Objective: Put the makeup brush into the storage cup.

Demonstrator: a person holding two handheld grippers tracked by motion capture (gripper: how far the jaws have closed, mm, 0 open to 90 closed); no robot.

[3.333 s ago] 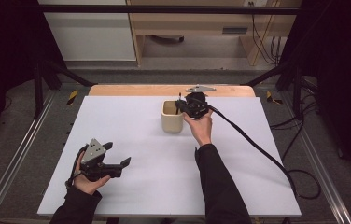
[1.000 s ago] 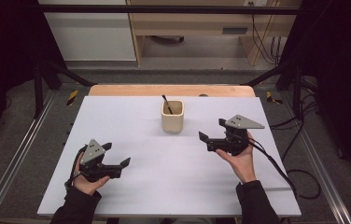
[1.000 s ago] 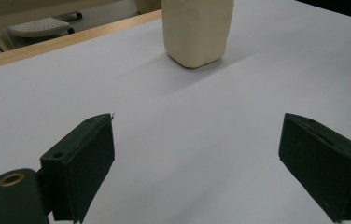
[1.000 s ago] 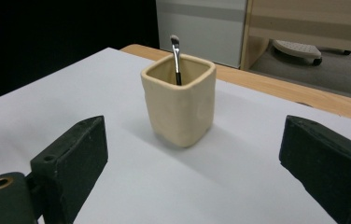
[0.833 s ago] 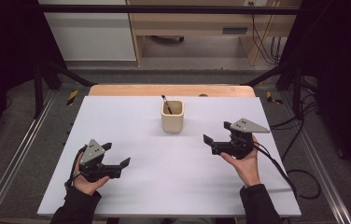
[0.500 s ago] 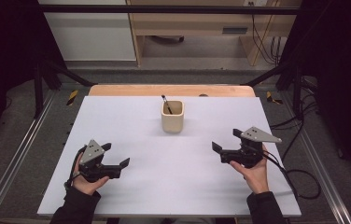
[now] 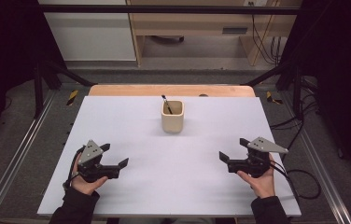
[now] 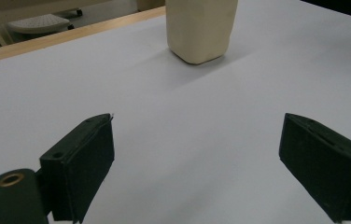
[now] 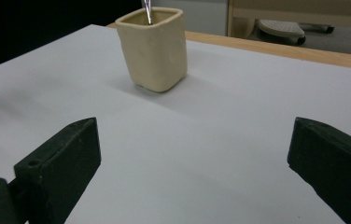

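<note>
My pen stands in the cup near the desk's far edge; both tongs, left and right, rest spread and empty at the near corners, since nothing remains to carry.

The cup looks like matt ceramic, cream, with a slightly uneven surface. The desk has a smooth, matt white top and a wooden edge at the far side. Both claws look like matt black plastic: left claw, right claw.
</note>
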